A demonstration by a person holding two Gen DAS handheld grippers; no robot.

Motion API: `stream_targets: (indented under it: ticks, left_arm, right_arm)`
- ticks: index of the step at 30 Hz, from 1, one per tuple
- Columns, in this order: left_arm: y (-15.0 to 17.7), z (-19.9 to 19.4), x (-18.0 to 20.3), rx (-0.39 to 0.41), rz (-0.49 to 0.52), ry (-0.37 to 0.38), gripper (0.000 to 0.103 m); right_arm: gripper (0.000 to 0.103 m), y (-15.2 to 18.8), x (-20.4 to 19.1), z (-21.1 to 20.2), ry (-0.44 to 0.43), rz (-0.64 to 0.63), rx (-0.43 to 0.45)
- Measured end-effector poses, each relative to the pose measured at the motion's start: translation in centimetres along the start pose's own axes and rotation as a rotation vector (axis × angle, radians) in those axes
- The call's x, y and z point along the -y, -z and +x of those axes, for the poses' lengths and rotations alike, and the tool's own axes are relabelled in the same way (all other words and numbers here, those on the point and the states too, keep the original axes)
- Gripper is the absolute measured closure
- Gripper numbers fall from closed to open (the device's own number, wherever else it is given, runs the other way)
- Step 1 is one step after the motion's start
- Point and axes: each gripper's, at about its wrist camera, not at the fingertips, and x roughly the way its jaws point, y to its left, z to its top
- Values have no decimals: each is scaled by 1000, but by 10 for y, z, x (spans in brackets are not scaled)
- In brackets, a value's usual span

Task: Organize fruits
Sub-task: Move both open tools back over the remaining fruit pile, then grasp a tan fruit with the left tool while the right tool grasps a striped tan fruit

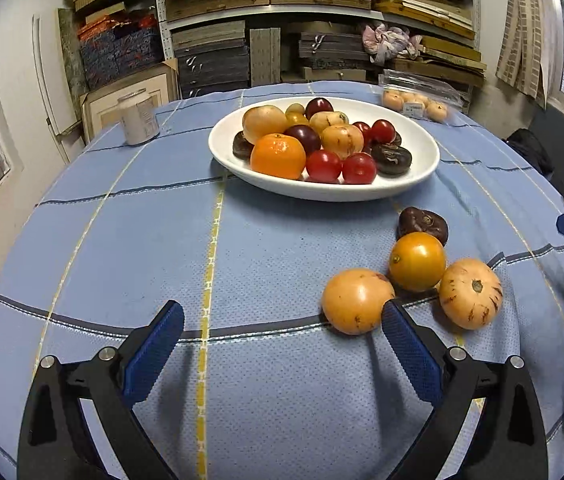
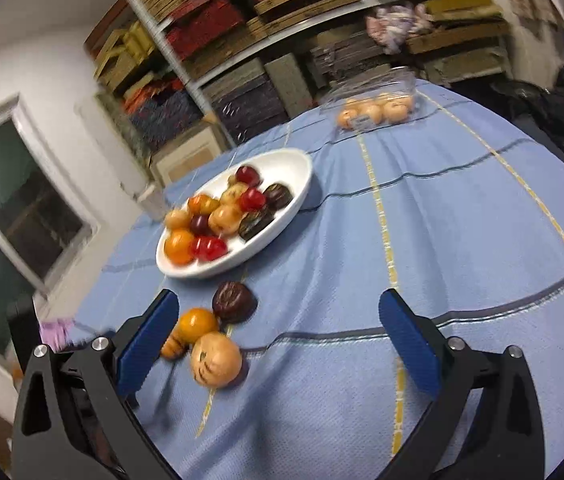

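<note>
Left tongs [image 1: 282, 320] wide open, holding nothing — the right blue pad sits just beside, maybe touching, a pale orange smooth round fruit [image 1: 357, 301] on the blue checked tabletop cloth [image 1: 122, 240]. Right tongs [image 2: 278, 312] also wide open and empty; view is motion-blurred.

White shallow oval ceramic bowl [image 1: 421, 168] at centre-far holds a pile of fruit: a bright orange mandarin [image 1: 278, 156], red cherry tomatoes [image 1: 323, 166], dark purple plums, pale yellow-orange fruits, dark brown wrinkled ones. A clear plastic pack of small pale orange fruits [image 1: 413, 100] lies far right. White cylindrical jar [image 1: 138, 118] far left.

Four loose fruits cluster on the cloth, near right of the left tongs — the smooth pale one, a deep orange round fruit [image 1: 417, 262], a striped pale orange fruit [image 1: 470, 293], a dark brown wrinkled fruit [image 1: 421, 222] farthest. In the right wrist view this cluster sits beside the left pad.
</note>
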Motion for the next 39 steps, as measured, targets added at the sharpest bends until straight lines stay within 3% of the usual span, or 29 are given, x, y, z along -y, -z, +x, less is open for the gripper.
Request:
stream_targets:
  ticks: [4, 7, 18, 20, 22, 25, 27, 29, 39]
  left_arm:
    - [2, -3, 9, 12, 49, -1, 7]
    - [2, -3, 12, 12, 68, 5, 11]
    - [2, -1, 23, 8, 111, 12, 19]
    - [2, 0, 23, 5, 116, 20, 26]
    - [2, 2, 24, -6, 120, 39, 45]
    - [3, 9, 25, -52, 120, 81, 63]
    - [3, 13, 24, -66, 111, 98, 65]
    - [3, 13, 23, -69, 97, 112, 65]
    - [-9, 25, 17, -77, 41, 184, 64]
  right_arm:
    - [5, 16, -36, 16, 40, -217, -83]
    - [5, 28, -51, 23, 55, -306, -104]
    - [5, 34, -63, 41, 70, -378, -156]
    - [13, 33, -63, 45, 67, -380, -168]
    - [27, 33, -63, 48, 66, -381, -182]
    - [38, 33, -62, 55, 62, -375, -216]
    - [45, 35, -64, 56, 45, -385, -222]
    - [59, 38, -69, 58, 25, -410, -234]
    - [61, 41, -74, 64, 18, -428, -261]
